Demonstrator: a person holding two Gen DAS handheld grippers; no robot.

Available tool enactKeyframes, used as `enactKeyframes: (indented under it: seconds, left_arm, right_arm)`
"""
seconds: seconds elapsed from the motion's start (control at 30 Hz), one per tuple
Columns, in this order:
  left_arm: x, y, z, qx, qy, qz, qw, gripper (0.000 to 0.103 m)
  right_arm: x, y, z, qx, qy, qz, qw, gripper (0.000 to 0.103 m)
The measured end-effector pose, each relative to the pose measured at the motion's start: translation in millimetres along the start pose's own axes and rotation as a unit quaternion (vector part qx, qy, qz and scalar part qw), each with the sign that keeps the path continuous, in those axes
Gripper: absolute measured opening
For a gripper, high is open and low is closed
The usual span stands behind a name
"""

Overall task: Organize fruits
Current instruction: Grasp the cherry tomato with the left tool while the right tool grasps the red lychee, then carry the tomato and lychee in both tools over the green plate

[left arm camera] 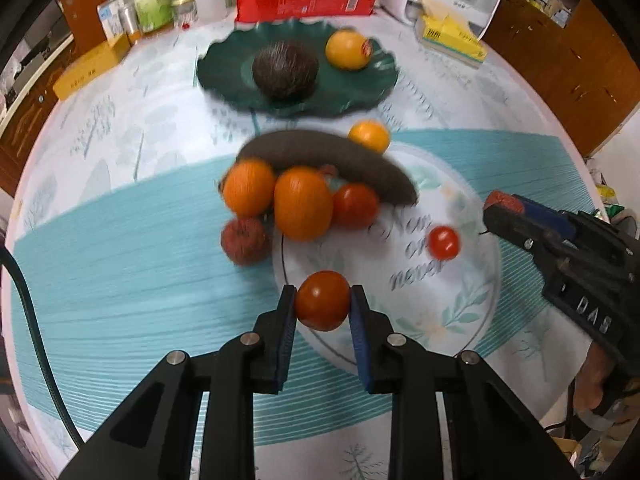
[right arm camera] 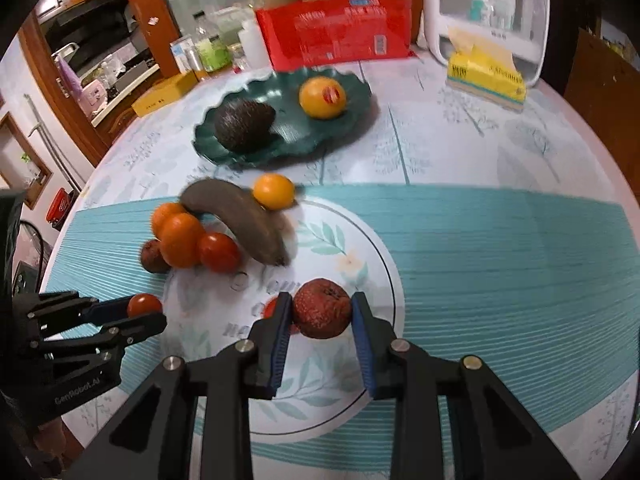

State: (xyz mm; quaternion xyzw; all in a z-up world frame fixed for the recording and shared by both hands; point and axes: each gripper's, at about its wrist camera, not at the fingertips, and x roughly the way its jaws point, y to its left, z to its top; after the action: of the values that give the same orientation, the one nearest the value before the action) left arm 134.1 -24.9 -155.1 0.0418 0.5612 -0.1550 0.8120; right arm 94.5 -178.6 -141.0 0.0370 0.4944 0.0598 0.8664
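1. The left gripper (left arm camera: 322, 300) is clamped on a red tomato (left arm camera: 322, 300), in front of the green plate (left arm camera: 224, 76).
2. The right gripper (right arm camera: 321, 308) is clamped on a wrinkled dark red fruit (right arm camera: 321, 308), also in front of the green plate (right arm camera: 208, 140).
3. An avocado (right arm camera: 244, 125) and a yellow orange (right arm camera: 322, 97) lie on this plate.

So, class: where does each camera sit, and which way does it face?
Left wrist: on the left gripper, facing the green plate, holding a tomato; right gripper at right.
Right wrist: on the right gripper, holding a wrinkled red fruit; left gripper at left.
Shared: plate, fruit pile.
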Motion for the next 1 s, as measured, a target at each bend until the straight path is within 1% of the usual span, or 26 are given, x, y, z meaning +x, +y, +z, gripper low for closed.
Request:
enactKeyframes:
  seconds: [0.1,0.23,0.37,0.53,0.67,0.77,1.0]
  left_arm:
    - [-18.6,-3.7,14.9,0.007,-0.019,0.01,0.9997,0.024]
    - [-38.9,1.6,43.8,0.009,-0.05,0.029,0.9983,0.024]
    - [-54.4,12.3,75.2,-0.004,-0.082,0.041,0.9958,0.024]
    - [-65.0,23.6,118.8,-0.015,-0.118,0.061,0.9911,0.024]
    - [-64.6,28.4,148.4,-0.021,-0.137,0.068,0.988,0.024]
    - [-60.3,30.5,165.7,-0.024,-0.143,0.069,0.987,0.024]
    - [-33.9,35.6,192.6,-0.024,-0.139,0.078,0.9869,0.024]
  right_arm:
    - [-14.4,9.7,11.5,-0.012,-0.013,-0.002,1.0,0.03]
    - [-27.6,20.2,33.3,-0.021,-0.031,-0.005,0.999,0.03]
    - [-33.6,28.4,59.0,-0.033,-0.046,-0.007,0.998,0.03]
    - [-35.3,38.3,96.3,-0.049,-0.067,-0.023,0.996,0.03]
    - [-28.6,41.8,127.9,-0.054,-0.075,-0.039,0.995,0.03]
    - [-21.3,39.9,148.5,-0.05,-0.081,-0.044,0.995,0.03]
    - [4.9,34.8,185.4,-0.045,-0.079,-0.057,0.994,0.03]
